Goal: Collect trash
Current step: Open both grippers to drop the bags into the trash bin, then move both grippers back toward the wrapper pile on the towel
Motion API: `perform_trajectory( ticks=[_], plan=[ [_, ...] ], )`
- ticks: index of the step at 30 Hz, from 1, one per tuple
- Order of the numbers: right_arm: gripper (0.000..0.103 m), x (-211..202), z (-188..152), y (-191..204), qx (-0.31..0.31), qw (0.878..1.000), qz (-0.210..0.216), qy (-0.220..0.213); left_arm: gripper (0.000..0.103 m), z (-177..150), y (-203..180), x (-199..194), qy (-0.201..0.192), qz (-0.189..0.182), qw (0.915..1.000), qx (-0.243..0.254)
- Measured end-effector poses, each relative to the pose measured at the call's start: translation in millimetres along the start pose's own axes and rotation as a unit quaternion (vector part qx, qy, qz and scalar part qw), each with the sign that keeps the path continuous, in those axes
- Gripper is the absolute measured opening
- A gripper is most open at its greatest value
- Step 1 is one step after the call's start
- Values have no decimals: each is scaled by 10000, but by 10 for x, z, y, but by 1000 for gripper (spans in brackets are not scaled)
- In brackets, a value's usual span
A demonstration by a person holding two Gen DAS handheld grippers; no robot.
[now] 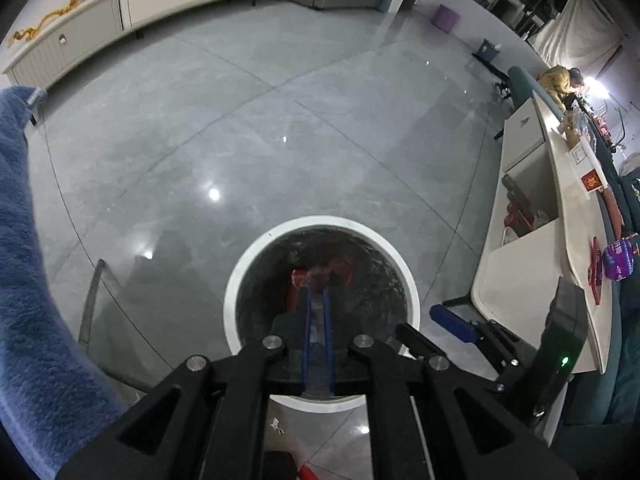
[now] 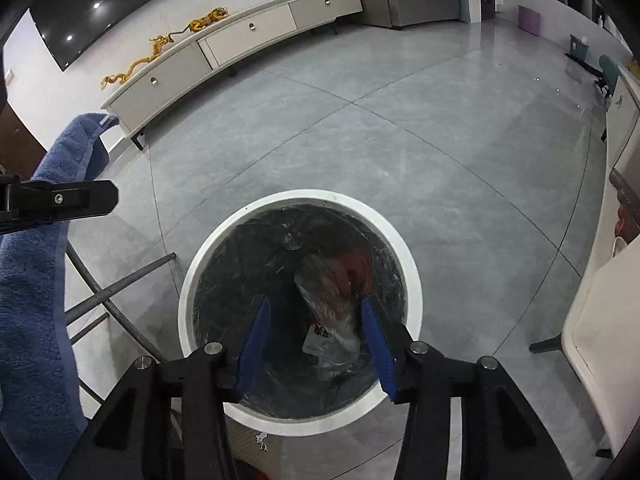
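We see one white-rimmed trash bin (image 2: 412, 280) with a black liner standing on the grey floor (image 1: 240, 140), both tools above its mouth. Our left tool (image 1: 318, 296) has its fingers nearly together, clamped on one thin crumpled wrapper (image 1: 319, 320). Our right tool (image 2: 316, 316) stands apart; below it one clear plastic wrapper (image 2: 328, 300) lies inside the bin beside red packaging (image 2: 356, 266). One blue towel (image 2: 28, 280) hangs at the left.
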State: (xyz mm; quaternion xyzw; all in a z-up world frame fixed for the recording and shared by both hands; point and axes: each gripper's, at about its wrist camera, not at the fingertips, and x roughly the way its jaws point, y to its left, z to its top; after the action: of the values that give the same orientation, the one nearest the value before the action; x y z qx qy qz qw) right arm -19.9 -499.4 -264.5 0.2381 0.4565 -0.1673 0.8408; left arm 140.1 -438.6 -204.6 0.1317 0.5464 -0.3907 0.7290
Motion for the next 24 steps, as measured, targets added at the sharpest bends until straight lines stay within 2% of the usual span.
perform_trajectory(
  ticks=[3, 6, 11, 18, 22, 24],
  plan=[
    [46, -168, 5, -8, 68, 9999, 30, -134, 6, -73, 12, -257, -283, 4, 9996, 5],
    [46, -355, 19, 66, 100, 9994, 136, -292, 6, -157, 3, -578, -703, 210, 9973, 79],
    [47, -789, 34, 327, -3, 9972, 357, -664, 6, -424, 183, -1209, -1460, 497, 9880, -86],
    [50, -1253, 9, 791, -384, 9926, 565, -1001, 6, -919, 592, -1962, -2366, 1154, 9638, -433],
    [53, -1465, 22, 1084, -650, 9885, 713, -1160, 6, -1219, 819, -2318, -2749, 1481, 9471, -739],
    [54, -1536, 25, 1217, -763, 9868, 768, -1206, 6, -1341, 919, -2456, -2850, 1554, 9419, -862]
  ],
)
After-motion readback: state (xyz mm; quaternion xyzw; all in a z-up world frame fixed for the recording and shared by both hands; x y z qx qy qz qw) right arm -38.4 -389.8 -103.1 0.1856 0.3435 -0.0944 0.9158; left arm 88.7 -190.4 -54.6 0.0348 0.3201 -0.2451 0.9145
